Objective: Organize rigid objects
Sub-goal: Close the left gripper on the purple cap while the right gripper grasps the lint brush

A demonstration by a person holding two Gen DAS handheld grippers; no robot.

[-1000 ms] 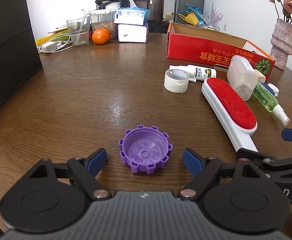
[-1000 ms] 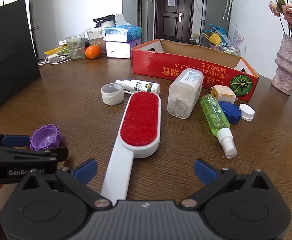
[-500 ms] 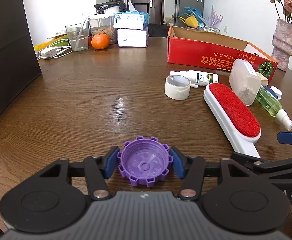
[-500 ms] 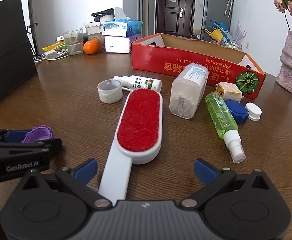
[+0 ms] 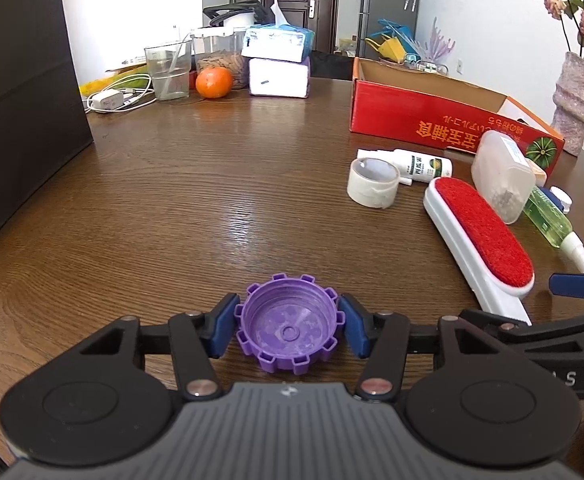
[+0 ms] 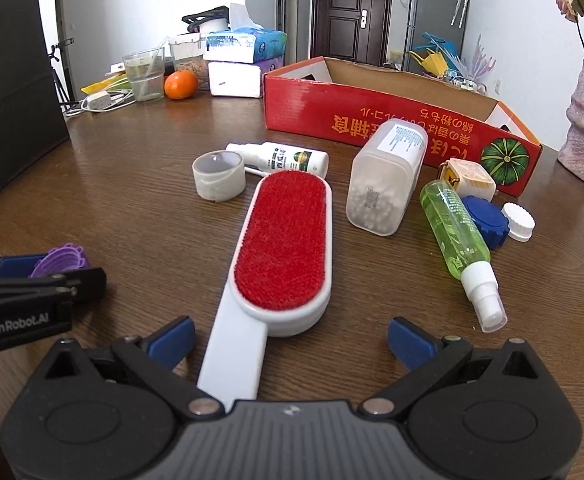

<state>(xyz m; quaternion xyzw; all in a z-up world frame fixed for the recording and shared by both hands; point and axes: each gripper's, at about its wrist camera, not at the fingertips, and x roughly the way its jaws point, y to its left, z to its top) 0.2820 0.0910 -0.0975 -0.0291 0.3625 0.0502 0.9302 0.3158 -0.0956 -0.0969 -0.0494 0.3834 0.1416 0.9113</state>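
Purple plastic, a toothed cap [image 5: 288, 330] lying mouth-up on the wooden table [image 5: 212, 208], sat squarely between the blue pads [image 5: 222, 330] of the left gripper [image 5: 288, 332]. A second earlier those jaws had stood wide with the cap lying loose ahead of them; they had closed in within that second, and now each pad pressed a side of the rim. The pick was therefore made but not yet lifted, and the likely destination, judging from the task, was the open red box [image 5: 443, 120] far ahead and to the right of this tool.

The right gripper [image 6: 290, 340] was spread wide and held nothing, the white handle of the red lint brush [image 6: 284, 244] running in between its fingers without either pad touching it. It looked set to take the brush next.

The left view showed the pad contact on the cap head-on, which the right view could not: there the cap [image 6: 62, 260] appeared only as a purple sliver behind the left tool's finger. The right view alone laid out the cluster beyond the brush: tape roll [image 6: 219, 176], green spray bottle [image 6: 457, 240], blue lid [image 6: 485, 220] and white cap [image 6: 517, 222].
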